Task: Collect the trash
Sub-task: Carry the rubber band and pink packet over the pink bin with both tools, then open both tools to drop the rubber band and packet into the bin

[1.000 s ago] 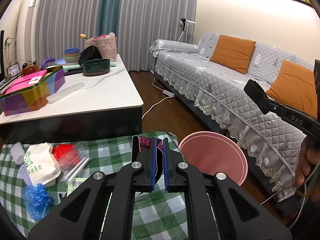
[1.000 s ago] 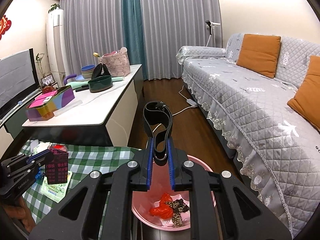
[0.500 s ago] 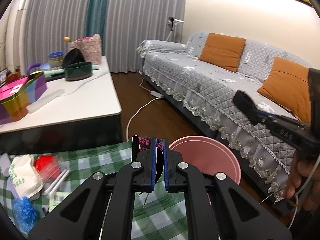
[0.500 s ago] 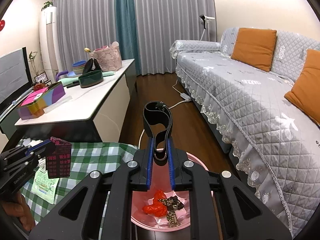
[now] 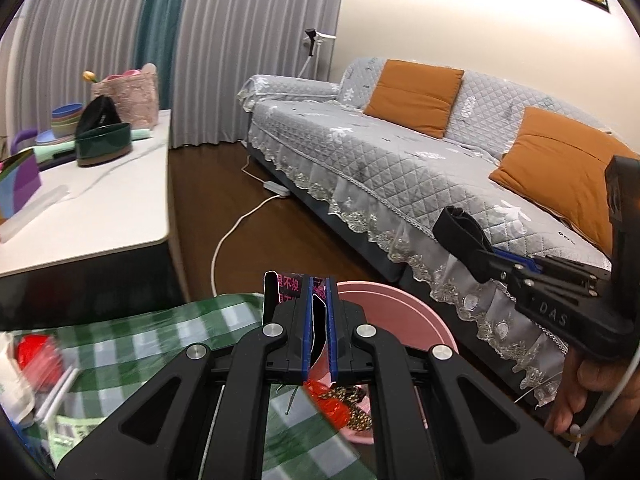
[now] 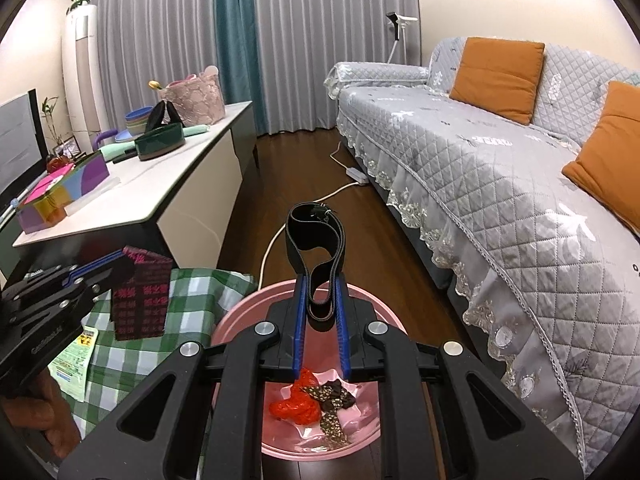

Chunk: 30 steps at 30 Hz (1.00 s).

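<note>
My left gripper (image 5: 319, 312) is shut on a dark wrapper with pink print (image 5: 289, 285), held at the near rim of the pink basin (image 5: 416, 312); it also shows in the right wrist view (image 6: 140, 294). My right gripper (image 6: 320, 320) is shut on a black strap loop (image 6: 314, 236) above the pink basin (image 6: 240, 320), which holds red and dark patterned scraps (image 6: 312, 400). The right gripper shows at the right of the left wrist view (image 5: 492, 260).
A green checked cloth (image 5: 160, 320) carries more litter: a red wrapper (image 5: 36, 354), a white bag (image 5: 10, 384) and a green packet (image 6: 76, 360). A white table (image 6: 160, 192) stands behind, a grey sofa (image 6: 500, 184) at right. A white cable (image 5: 228, 240) crosses the floor.
My left gripper has carried the wrapper rightward, from above the cloth to the basin's rim. The right gripper with the strap has stayed over the basin.
</note>
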{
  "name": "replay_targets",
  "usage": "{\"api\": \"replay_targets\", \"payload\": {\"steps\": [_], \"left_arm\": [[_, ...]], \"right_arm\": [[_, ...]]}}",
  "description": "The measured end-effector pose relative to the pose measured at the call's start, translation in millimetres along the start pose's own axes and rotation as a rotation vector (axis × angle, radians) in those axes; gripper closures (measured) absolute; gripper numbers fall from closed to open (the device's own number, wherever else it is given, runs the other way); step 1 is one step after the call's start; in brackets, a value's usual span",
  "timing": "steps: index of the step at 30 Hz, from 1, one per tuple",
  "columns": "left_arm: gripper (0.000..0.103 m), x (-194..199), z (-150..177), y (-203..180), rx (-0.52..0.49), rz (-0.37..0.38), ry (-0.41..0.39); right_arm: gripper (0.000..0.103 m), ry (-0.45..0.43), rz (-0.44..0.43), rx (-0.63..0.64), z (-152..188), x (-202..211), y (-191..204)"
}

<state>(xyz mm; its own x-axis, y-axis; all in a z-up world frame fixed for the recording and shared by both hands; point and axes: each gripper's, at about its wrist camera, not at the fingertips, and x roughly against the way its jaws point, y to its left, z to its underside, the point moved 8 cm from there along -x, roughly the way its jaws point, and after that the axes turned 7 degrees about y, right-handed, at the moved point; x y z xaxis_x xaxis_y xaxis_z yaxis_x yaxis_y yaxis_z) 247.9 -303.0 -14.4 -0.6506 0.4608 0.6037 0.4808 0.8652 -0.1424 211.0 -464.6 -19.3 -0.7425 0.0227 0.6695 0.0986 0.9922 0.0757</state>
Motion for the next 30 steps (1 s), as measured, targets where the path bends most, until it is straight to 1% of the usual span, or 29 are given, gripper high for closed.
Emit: {"api": "replay_targets", "payload": {"steps": [8,11,12,14,15,16,17,18,24,30], "left_arm": [[0.097,-24,-5,-15,-0.02,0.033,0.016],[0.097,-29,-7,-21,-0.028,0.064,0.021],[0.096,-31,-8,-24,-0.03,0.077,0.027],[0.094,-33,-7,-25,-0.028,0.092,0.037],[0.089,-34,-6,-25,-0.025,0.098,0.043],[0.081,-33,-5,-24,-0.02,0.098,0.048],[0.079,-32,-4,-22,-0.018,0.096,0.049],[0.078,-30,-2,-21,-0.016,0.092,0.048],[0.078,-5,2,-9,-0.007,0.066,0.043],[0.078,37,3,6,-0.016,0.018,0.015]], "right_arm": [[0.088,0.016,0.014,-0.022,3,-8,-12],[0.086,0.016,0.021,-0.026,3,-9,-14],[0.083,0.018,0.03,-0.028,4,-9,-15],[0.067,0.019,0.048,-0.038,4,-9,-19],[0.064,0.017,0.051,-0.044,4,-9,-20],[0.057,0.014,0.057,-0.055,2,-7,-24],[0.054,0.01,0.06,-0.061,2,-6,-25],[0.054,0.008,0.061,-0.064,1,-6,-26],[0.05,-0.018,0.042,-0.061,-7,5,-15],[0.048,-0.054,0.002,-0.052,-16,23,5]]}}
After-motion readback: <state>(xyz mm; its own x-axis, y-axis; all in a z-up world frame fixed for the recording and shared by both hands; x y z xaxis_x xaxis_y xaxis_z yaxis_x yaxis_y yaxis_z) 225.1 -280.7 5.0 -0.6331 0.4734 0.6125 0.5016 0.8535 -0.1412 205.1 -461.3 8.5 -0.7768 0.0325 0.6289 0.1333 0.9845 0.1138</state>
